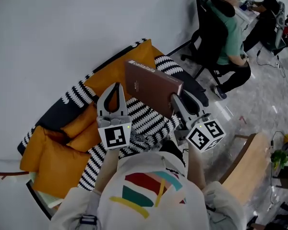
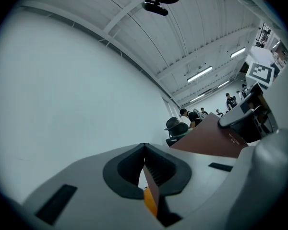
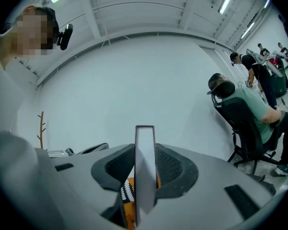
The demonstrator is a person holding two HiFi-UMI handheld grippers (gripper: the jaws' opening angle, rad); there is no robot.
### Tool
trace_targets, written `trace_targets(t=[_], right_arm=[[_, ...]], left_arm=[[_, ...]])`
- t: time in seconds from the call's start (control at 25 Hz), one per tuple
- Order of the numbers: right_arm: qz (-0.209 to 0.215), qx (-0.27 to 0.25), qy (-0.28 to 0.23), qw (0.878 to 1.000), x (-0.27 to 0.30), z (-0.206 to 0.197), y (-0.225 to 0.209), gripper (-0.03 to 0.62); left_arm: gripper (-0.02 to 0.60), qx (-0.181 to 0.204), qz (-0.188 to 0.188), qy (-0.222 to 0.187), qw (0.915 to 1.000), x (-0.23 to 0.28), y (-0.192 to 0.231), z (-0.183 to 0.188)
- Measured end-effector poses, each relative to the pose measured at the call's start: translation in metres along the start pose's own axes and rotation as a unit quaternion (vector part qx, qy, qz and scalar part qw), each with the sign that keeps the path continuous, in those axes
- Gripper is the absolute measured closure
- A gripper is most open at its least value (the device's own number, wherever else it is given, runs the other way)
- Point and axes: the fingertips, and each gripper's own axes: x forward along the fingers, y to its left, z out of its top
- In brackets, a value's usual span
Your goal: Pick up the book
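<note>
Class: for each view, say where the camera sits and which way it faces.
Head view: on the person's head, facing steeply down at the sofa; shows their torso, left gripper, right gripper.
Left gripper view: on the left gripper, facing along its fingers toward wall and ceiling; right gripper at right.
Right gripper view: on the right gripper, facing the wall past the clamped book; shoulder at left.
Shared: all three show the book.

The book (image 1: 153,87) has a hard brown cover, smooth with a soft shine, and white paper pages. Under the book are soft orange cloth cushions (image 1: 62,162) and a striped cloth (image 1: 144,121). Beside the book, the left gripper (image 1: 116,85) and right gripper (image 1: 175,99) are dull grey plastic with ribbed black pads (image 3: 172,166). Right of the book, the floor (image 1: 259,109) is shiny.
</note>
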Motion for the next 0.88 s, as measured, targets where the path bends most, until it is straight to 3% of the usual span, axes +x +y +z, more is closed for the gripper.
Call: trace_targets(t=[0.36, 0.88], right_arm=[[0.017, -0.019, 0.008, 1.0, -0.004, -0.005, 0.019, 0.453], [0.009, -0.025, 0.005, 1.0, -0.015, -0.007, 0.019, 0.453]], left_arm=[[0.577, -0.001, 0.007, -0.005, 1.0, -0.017, -0.001, 0.002], [0.577, -0.004, 0.013, -0.009, 0.9999, -0.024, -0.001, 0.003]])
